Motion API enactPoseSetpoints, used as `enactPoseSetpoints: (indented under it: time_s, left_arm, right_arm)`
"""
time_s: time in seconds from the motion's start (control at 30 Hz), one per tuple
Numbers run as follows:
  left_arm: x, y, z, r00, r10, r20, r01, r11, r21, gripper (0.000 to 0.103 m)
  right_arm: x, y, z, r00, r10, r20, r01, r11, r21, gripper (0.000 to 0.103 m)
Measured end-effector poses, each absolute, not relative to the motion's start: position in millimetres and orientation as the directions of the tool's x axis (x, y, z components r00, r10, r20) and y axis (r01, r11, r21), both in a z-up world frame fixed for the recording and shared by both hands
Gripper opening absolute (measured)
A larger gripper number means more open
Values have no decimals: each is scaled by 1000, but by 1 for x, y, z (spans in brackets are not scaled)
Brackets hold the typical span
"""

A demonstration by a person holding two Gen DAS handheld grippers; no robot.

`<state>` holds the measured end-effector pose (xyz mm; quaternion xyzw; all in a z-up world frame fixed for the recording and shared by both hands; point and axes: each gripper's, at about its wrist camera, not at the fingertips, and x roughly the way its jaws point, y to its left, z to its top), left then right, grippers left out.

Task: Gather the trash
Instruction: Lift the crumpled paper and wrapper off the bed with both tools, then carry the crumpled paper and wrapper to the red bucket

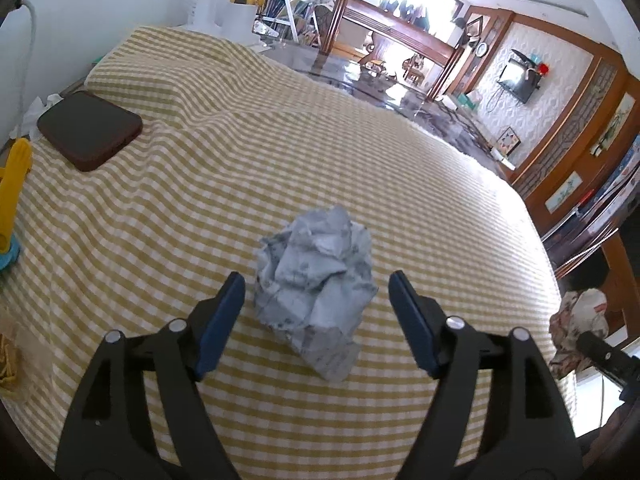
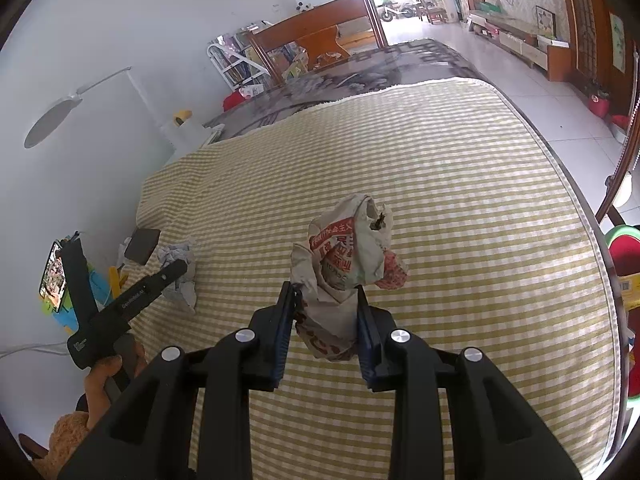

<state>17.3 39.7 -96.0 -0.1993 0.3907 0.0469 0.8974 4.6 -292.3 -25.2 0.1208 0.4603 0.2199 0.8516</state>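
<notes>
A crumpled grey-white paper ball (image 1: 316,280) lies on the yellow checked tablecloth (image 1: 280,140). My left gripper (image 1: 316,284) is open with its blue-padded fingers on either side of the ball, not touching it. The same ball (image 2: 180,268) and the left gripper (image 2: 178,270) show at the left of the right wrist view. My right gripper (image 2: 324,292) is shut on a crumpled beige wrapper with red print (image 2: 348,256) and holds it above the cloth. That wrapper (image 1: 576,324) shows at the right edge of the left wrist view.
A dark brown phone-like case (image 1: 90,128) lies on the cloth at the far left. Yellow and blue toys (image 1: 12,196) sit at the left edge. A white lamp (image 2: 52,116) stands by the wall. The table's edge (image 2: 580,200) runs down the right, with floor beyond.
</notes>
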Motion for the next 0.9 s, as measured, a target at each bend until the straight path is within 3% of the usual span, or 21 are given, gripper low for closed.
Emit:
enactPoseSetpoints:
  time_s: [0.07,0.13,0.23,0.9]
  left_arm:
    - [22,36,-99,683,-74,-727,-225,925,-306,71]
    - [25,35,-103,668,-86,-739,-217,928,-304,52]
    - [23,37,-103,668,-101,-737,-219,921,-324,50]
    - [-21,-8,-41,717,-58,-694,-143,963,-227,49]
  right_arm:
    - [4,-292,-26,478,482,-734,-263,876,404,28]
    - [4,-291,-26,479,478,-736,-263,878,400,28]
    - [4,-291,-26,481,476,-736,-261,880,398,28]
    - [-18,-293,25,558,468,-685,-350,882,317,28]
